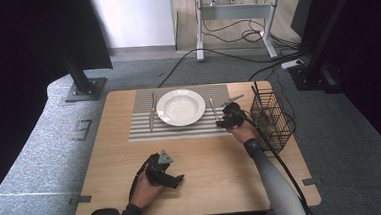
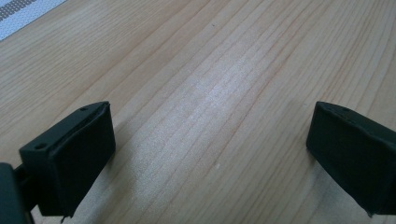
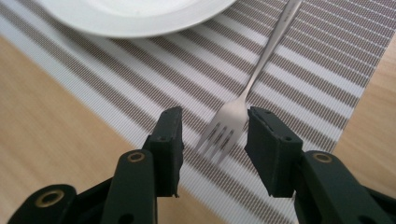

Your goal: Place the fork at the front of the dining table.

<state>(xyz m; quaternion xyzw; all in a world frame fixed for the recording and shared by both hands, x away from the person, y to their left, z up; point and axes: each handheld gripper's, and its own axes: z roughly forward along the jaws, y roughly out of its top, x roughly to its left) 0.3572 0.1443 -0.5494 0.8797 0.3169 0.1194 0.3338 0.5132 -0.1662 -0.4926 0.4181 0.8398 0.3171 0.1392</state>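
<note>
Laying out the place setting: my right gripper (image 3: 214,135) hovers over the fork (image 3: 243,100), which lies flat on the striped mat (image 3: 303,65) right of the plate (image 1: 180,107), jaws partly apart with the tines between them, not pinched. I'd say the fork's placed; next comes backing off without nudging it. Left gripper (image 2: 210,149) rests wide and empty low in the high view.

Both grippers low, jaws apart.
I see left gripper (image 1: 168,175) resting wide open; right gripper (image 3: 214,135) partly open, arm extended forward.
</note>
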